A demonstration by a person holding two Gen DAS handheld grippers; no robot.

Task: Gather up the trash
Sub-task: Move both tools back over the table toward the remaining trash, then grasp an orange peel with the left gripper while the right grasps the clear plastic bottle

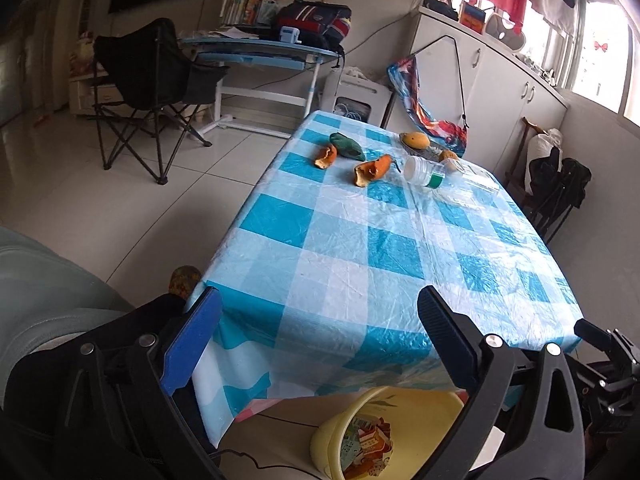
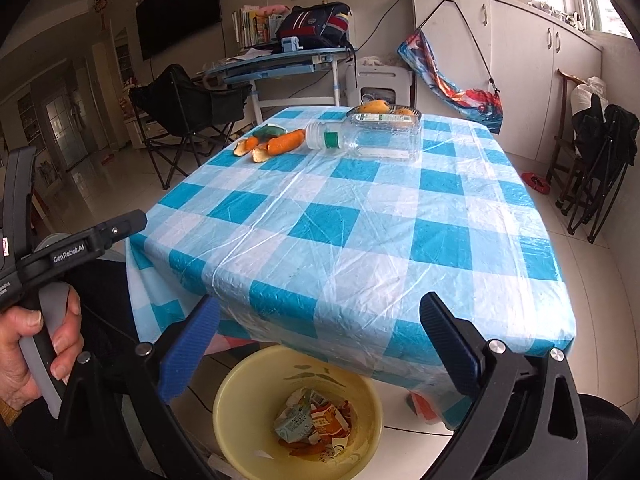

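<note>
A yellow bin [image 2: 240, 412] with crumpled cartons [image 2: 316, 424] inside stands on the floor under the table's near edge; it also shows in the left wrist view [image 1: 332, 440]. On the far end of the blue checked table [image 2: 360, 240] lie an empty clear plastic bottle [image 2: 372, 138], two orange peel pieces [image 1: 370, 171] [image 1: 325, 156] and a green scrap [image 1: 349, 146]. My left gripper [image 1: 320, 312] and right gripper [image 2: 320, 320] are both open and empty, held near the table's front edge above the bin.
A dish with mangoes [image 2: 376, 108] sits at the table's far edge. A black folding chair [image 1: 148, 92] and a desk [image 1: 260, 48] stand beyond on the left. White cabinets [image 2: 520, 60] and folded chairs [image 2: 592, 168] line the right side.
</note>
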